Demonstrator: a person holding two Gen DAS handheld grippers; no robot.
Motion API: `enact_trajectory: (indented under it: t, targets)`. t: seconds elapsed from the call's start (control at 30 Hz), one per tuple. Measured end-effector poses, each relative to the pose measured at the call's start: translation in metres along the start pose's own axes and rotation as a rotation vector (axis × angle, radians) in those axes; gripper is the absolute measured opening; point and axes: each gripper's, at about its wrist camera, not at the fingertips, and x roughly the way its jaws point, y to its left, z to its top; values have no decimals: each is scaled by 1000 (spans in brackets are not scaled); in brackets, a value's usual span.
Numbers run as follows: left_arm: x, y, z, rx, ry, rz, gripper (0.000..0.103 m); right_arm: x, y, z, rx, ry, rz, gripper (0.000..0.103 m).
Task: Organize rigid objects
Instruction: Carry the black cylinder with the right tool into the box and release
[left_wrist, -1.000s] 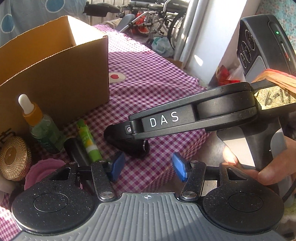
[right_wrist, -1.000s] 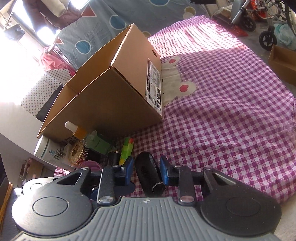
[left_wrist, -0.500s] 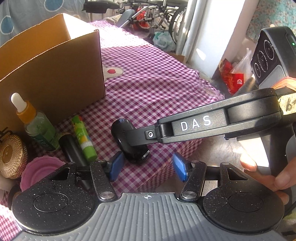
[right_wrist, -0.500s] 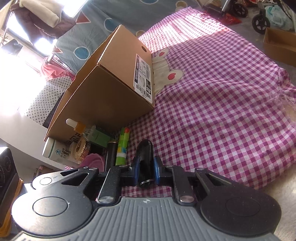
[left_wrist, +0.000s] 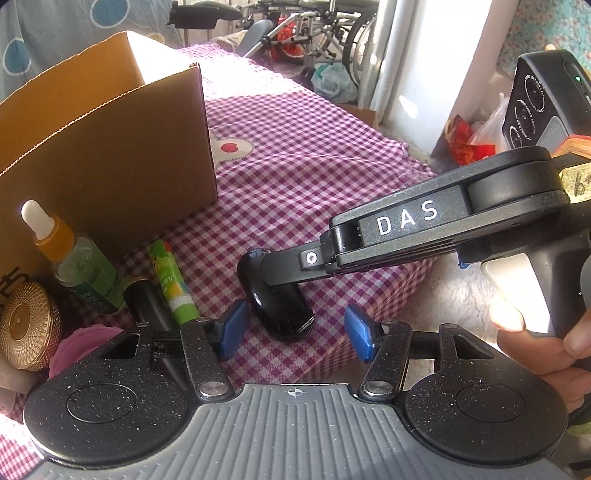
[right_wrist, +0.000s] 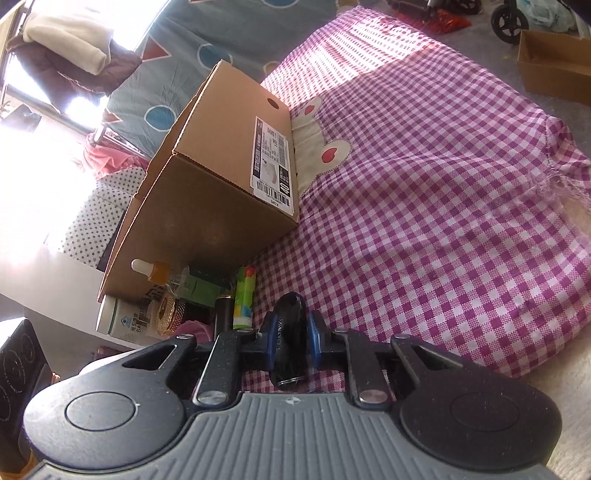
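Observation:
A glossy black oblong case lies on the purple checked cloth. My right gripper is shut on the black case, its blue pads on both sides; its arm marked DAS shows in the left wrist view. My left gripper is open and empty just in front of the case. An open cardboard box stands at the left. Beside it are a dropper bottle, a green tube, a black tube and a gold round tin.
A pink cup and a white bottle sit by the tin. The cloth-covered surface ends at its right edge above the floor. Wheelchairs and a small cardboard tray stand on the floor behind.
My right gripper has closed its pads on the black case and lifted its rear end slightly. My left gripper has stayed open and shifted a little.

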Motion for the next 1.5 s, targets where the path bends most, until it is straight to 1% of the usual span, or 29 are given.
enact_trajectory:
  t: [0.1, 0.23, 0.27, 0.37, 0.47, 0.6, 0.67, 0.9, 1.1, 1.2, 1.27, 1.4, 1.5]
  targets:
    - [1, 1, -1, 1, -15, 11, 57, 3, 5, 1, -12, 11, 2, 20]
    - [0, 5, 0, -15, -20, 10, 52, 2, 3, 0, 17, 10, 71, 21]
    - [0, 6, 1, -22, -20, 7, 52, 1, 3, 0, 18, 7, 74, 21]
    - [-1, 7, 1, -32, -23, 11, 48, 4, 2, -1, 13, 8, 45, 21]
    - [-1, 6, 1, -29, -25, 32, 46, 10, 1, -2, 17, 4, 52, 20]
    - [-3, 9, 2, -47, -26, 46, 35, 17, 0, -2, 31, -10, 56, 18]
    - [-5, 11, 3, -57, -30, 40, 33, 15, 1, -3, 30, -22, 54, 17]
    - [-24, 4, 3, -41, -83, 29, 32, -11, 19, -8, -8, -77, 35, 17]
    - [-60, -3, 4, -31, -181, 26, 32, -41, 59, -11, -98, -151, 18, 17]
    - [-88, -3, 5, -29, -258, 51, 32, -52, 90, -8, -173, -190, 26, 17]
    - [-107, 2, 5, -36, -308, 79, 32, -55, 115, -4, -229, -206, 46, 18]
    - [-139, 26, 9, -76, -371, 158, 33, -42, 163, 13, -335, -193, 102, 18]
    - [-156, 56, 16, -128, -377, 217, 33, -13, 198, 37, -386, -136, 153, 17]
